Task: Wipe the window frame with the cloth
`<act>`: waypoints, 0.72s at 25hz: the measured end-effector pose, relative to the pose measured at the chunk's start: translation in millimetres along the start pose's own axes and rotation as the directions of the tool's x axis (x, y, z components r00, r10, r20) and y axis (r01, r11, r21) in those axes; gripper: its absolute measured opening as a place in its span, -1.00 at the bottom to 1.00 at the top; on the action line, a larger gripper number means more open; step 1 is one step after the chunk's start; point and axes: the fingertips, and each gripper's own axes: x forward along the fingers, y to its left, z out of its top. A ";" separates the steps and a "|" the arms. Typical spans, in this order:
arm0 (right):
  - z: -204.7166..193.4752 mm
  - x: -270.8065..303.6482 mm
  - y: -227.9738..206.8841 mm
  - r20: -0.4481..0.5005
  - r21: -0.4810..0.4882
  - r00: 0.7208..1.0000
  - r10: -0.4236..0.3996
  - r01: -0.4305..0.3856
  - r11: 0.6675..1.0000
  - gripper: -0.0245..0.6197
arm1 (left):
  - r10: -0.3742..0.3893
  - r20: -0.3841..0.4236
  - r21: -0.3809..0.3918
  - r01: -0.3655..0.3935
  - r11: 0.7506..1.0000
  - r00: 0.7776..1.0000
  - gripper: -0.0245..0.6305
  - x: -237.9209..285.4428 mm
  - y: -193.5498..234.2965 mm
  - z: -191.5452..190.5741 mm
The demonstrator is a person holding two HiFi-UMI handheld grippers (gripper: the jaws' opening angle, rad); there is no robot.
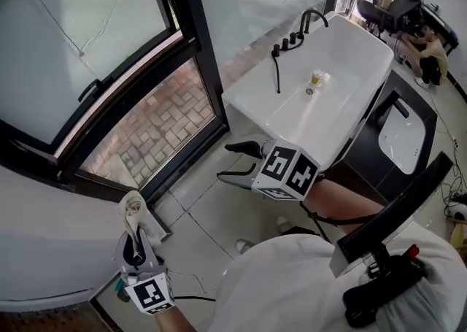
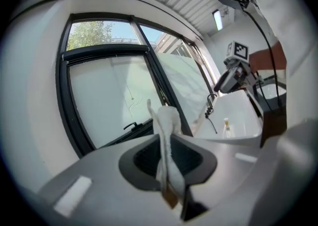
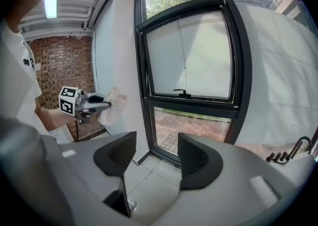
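The left gripper [image 1: 136,239] is low at the left, jaws closed on the white cloth [image 1: 135,209]. Its own view shows the cloth [image 2: 166,140] pinched upright between the pads, with a bunched end standing out past the tips. The cloth is in the air in front of the white wall, just beside the lower left corner of the black window frame [image 1: 188,9]. In the right gripper view it is apart from the frame, not touching it.

The window handle [image 1: 91,90] sits on the bottom rail of the upper sash, and brick paving shows through the lower pane. Further right, the right gripper [image 1: 237,161] has its jaws apart with nothing between them. It is held over the tiled floor, between the frame's lower right corner and the near end of the white bathtub [image 1: 350,53].

As for progress, the cloth is in hand, so that part looks done. No rail or upright shows any mark of wiping. By my reading, the wiping of the frame is all left to do.
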 end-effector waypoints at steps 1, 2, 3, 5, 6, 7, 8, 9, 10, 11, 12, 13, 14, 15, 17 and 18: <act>1.9 -7.7 -1.0 0.011 -0.006 1.000 0.001 -0.001 1.000 -0.10 | -0.008 0.005 -0.020 0.008 1.000 1.000 -0.70 0.4 -7.3 9.2; 3.3 -15.5 -2.1 0.022 -0.013 1.000 0.000 0.000 1.000 -0.10 | -0.014 0.011 -0.029 0.014 0.999 1.000 -0.70 1.0 -13.9 17.8; 4.3 -23.1 -2.3 0.033 -0.019 0.999 0.000 0.000 1.000 -0.10 | -0.017 0.017 -0.029 0.018 0.999 1.000 -0.70 1.2 -19.8 24.7; 5.7 -36.2 0.2 0.050 -0.029 0.999 0.005 -0.003 1.000 -0.10 | -0.019 0.023 -0.022 0.020 1.000 1.000 -0.70 -0.4 -29.9 34.7; 6.7 -41.8 1.4 0.057 -0.035 0.998 0.008 -0.006 0.999 -0.10 | -0.021 0.025 -0.023 0.022 0.999 0.999 -0.70 -1.2 -34.6 38.4; 7.8 -47.3 2.0 0.064 -0.040 0.998 0.010 -0.007 0.999 -0.10 | -0.026 0.029 -0.025 0.026 0.999 0.999 -0.70 -1.7 -39.6 40.9; 8.1 -53.0 2.4 0.072 -0.044 0.997 0.011 -0.008 0.999 -0.10 | -0.033 0.036 -0.020 0.033 0.999 0.999 -0.70 -2.4 -45.1 41.3; 7.0 -58.6 2.7 0.078 -0.046 0.997 0.011 -0.007 0.999 -0.10 | -0.041 0.042 -0.009 0.041 0.999 0.998 -0.70 -3.1 -50.8 39.9; 4.8 -63.7 2.5 0.082 -0.046 0.997 0.008 -0.005 0.999 -0.10 | -0.047 0.041 0.002 0.047 0.999 0.998 -0.70 -3.8 -56.6 39.7; 2.5 -68.4 1.9 0.085 -0.044 0.996 0.005 -0.001 0.999 -0.10 | -0.049 0.034 0.005 0.049 0.999 0.998 -0.70 -4.8 -61.9 42.9; 0.5 -72.5 1.0 0.086 -0.041 0.996 0.001 0.002 0.999 -0.10 | -0.049 0.025 0.000 0.050 0.999 0.998 -0.70 -5.9 -66.6 48.7; -0.8 -75.9 -0.1 0.086 -0.038 0.996 0.000 0.003 0.999 -0.10 | -0.050 0.019 -0.005 0.050 0.999 0.999 -0.70 -6.8 -70.6 54.5; -1.7 -78.6 -1.5 0.086 -0.037 0.996 0.000 0.003 0.999 -0.10 | -0.051 0.017 -0.007 0.051 0.999 0.999 -0.70 -7.4 -74.1 58.1; -2.8 -80.4 -2.6 0.086 -0.038 0.996 0.000 0.003 0.999 -0.10 | -0.053 0.016 -0.005 0.053 0.999 0.998 -0.70 -7.8 -77.2 58.9; -6.6 -79.9 -1.8 0.085 -0.039 0.996 0.002 0.002 0.999 -0.11 | -0.060 0.019 0.010 0.060 0.998 0.998 -0.70 -9.2 -80.9 51.6; -8.3 -78.2 -0.7 0.084 -0.040 0.996 0.002 0.001 0.999 -0.11 | -0.064 0.022 0.017 0.064 0.998 0.998 -0.70 -9.8 -81.2 45.8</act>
